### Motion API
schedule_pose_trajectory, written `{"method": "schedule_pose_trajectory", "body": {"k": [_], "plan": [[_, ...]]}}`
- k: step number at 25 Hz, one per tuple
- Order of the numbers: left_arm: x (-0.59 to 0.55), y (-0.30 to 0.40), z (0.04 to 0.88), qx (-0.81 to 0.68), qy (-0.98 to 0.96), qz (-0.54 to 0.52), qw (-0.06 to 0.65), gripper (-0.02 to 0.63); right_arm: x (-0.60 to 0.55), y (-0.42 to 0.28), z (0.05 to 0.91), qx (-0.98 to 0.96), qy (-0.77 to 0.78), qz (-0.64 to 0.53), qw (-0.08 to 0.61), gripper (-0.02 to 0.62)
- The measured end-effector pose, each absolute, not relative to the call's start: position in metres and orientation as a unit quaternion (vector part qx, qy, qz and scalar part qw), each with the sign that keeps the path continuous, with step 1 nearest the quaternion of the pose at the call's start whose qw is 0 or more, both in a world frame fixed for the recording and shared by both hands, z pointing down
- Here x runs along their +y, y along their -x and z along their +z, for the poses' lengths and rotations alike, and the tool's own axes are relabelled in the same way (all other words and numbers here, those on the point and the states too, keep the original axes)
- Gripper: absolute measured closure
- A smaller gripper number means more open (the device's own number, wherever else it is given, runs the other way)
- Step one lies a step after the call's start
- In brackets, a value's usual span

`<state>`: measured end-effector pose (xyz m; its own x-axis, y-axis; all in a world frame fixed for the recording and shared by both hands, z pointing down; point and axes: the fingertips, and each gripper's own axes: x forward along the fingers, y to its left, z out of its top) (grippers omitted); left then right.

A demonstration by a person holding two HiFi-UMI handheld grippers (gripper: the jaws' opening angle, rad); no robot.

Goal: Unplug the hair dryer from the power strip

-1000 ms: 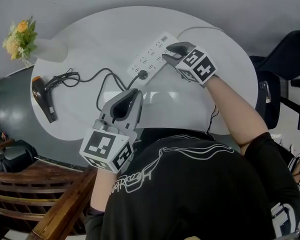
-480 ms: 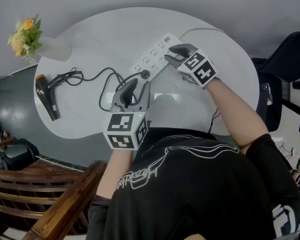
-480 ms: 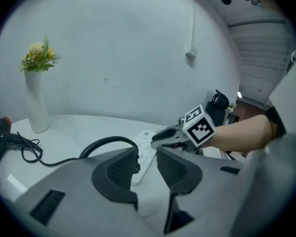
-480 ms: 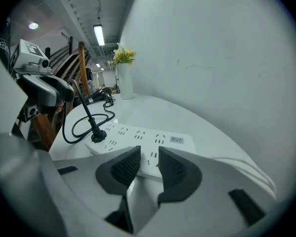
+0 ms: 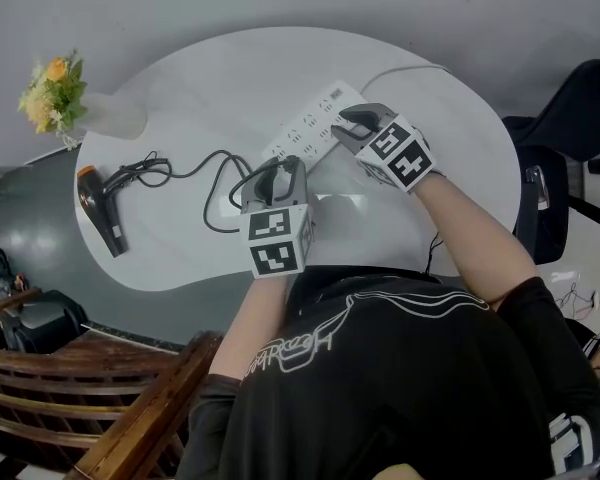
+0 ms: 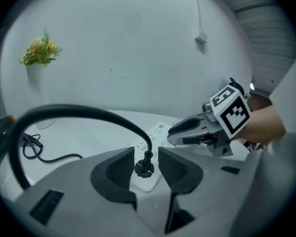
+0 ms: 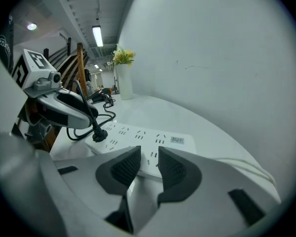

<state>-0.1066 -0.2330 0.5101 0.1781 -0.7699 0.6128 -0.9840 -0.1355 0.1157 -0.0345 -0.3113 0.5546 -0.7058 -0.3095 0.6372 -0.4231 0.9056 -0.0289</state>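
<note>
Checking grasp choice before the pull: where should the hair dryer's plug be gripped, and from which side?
Grip the round black plug by its body, low against the power strip, not by the cord arching off its top. Come from the strip's near end, one pad on each side; the left tool, jaws opening, straddles it that way without touching.

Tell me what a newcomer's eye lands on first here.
The left gripper stands mid-table, its jaws opening on either side of the black plug seated in the white power strip, pads not on it. The right gripper sits at the strip's right side, jaws apart. The hair dryer lies near the table's left edge, below yellow flowers.
</note>
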Motion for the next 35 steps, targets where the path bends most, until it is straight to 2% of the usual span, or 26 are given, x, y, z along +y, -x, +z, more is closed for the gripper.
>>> {"method": "schedule_pose_trajectory", "body": {"k": [6,12,17,24,35], "plan": [[-0.236,0.111,0.521,-0.620,-0.713,0.216,0.245,0.483,-0.307,0.033,0.555,-0.915,-0.200,0.085,0.339,0.506],[-0.236,0.104,0.521,-0.625,-0.712,0.241,0.212,0.551,-0.307,0.033,0.555,-0.913,-0.203,0.083,0.345,0.506],[-0.236,0.102,0.520,-0.625,-0.711,0.254,0.199,0.563,-0.306,0.033,0.555,-0.910,-0.202,0.076,0.353,0.519],[-0.236,0.102,0.519,-0.616,-0.718,0.247,0.210,0.568,-0.294,0.039,0.556,-0.905,-0.186,0.045,0.379,0.588],[-0.234,0.101,0.518,-0.603,-0.724,0.247,0.226,0.569,-0.292,0.040,0.559,-0.895,-0.147,0.051,0.418,0.598]]}}
